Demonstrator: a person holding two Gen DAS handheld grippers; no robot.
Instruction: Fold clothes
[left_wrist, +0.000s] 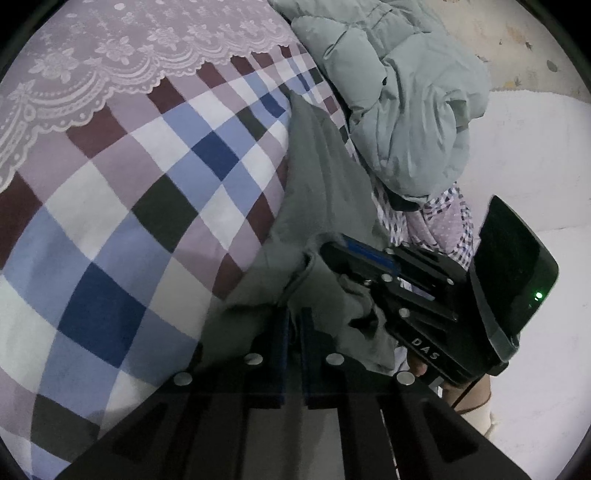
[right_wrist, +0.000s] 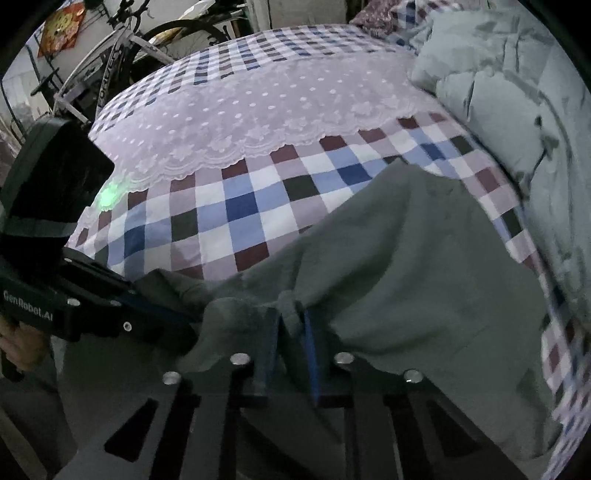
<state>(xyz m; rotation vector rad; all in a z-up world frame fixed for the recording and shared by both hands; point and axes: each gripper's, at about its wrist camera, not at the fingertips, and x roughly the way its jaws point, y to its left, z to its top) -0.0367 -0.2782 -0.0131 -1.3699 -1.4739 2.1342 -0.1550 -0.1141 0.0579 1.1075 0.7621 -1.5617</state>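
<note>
A grey-green garment (right_wrist: 406, 258) lies spread over the near edge of a bed with a checked cover (right_wrist: 236, 206). My right gripper (right_wrist: 291, 321) is shut on a bunched fold of the garment's edge. In the left wrist view my left gripper (left_wrist: 293, 317) is shut on another fold of the same garment (left_wrist: 317, 177), which runs up and away across the checked cover (left_wrist: 129, 184). The right gripper (left_wrist: 354, 273) shows there too, close on the right, its fingers buried in the cloth. The left gripper (right_wrist: 184, 317) reaches in from the left in the right wrist view, a hand behind it.
A pale green padded jacket (left_wrist: 399, 110) is heaped on the bed's right side (right_wrist: 517, 110). A pink lace cloth (right_wrist: 258, 110) covers the bed's far part. A bicycle (right_wrist: 118, 48) stands behind the bed. Pale floor (left_wrist: 517, 147) lies to the right.
</note>
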